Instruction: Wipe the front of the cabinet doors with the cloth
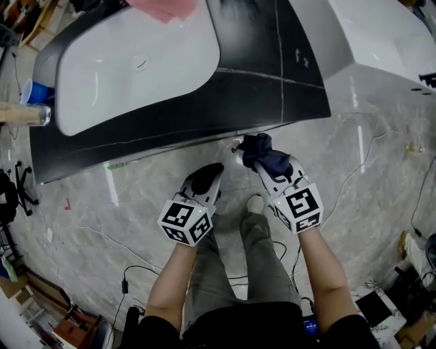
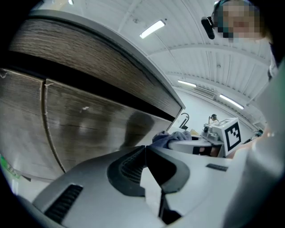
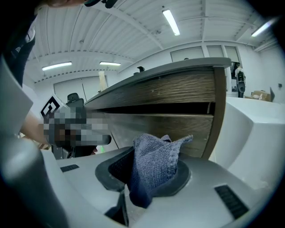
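Observation:
A dark blue cloth [image 1: 262,151] is bunched in my right gripper [image 1: 257,162], which is shut on it just below the vanity's front edge. In the right gripper view the cloth [image 3: 153,162] fills the jaws of the right gripper [image 3: 149,176], a short way from the wood-grain cabinet door [image 3: 178,129]. My left gripper [image 1: 206,176] hangs beside it on the left, shut and empty. In the left gripper view the left gripper [image 2: 144,149] points up at the cabinet doors [image 2: 84,129], with the cloth [image 2: 171,137] to the right. From the head view the doors are hidden under the countertop.
The vanity has a black countertop [image 1: 272,68] and a white sink basin [image 1: 136,68] with a pink cloth [image 1: 167,8] at its far edge. A white fixture [image 1: 381,41] stands to the right. Cables [image 1: 354,170] run over the marble floor. The person's shoe [image 1: 253,203] is between the grippers.

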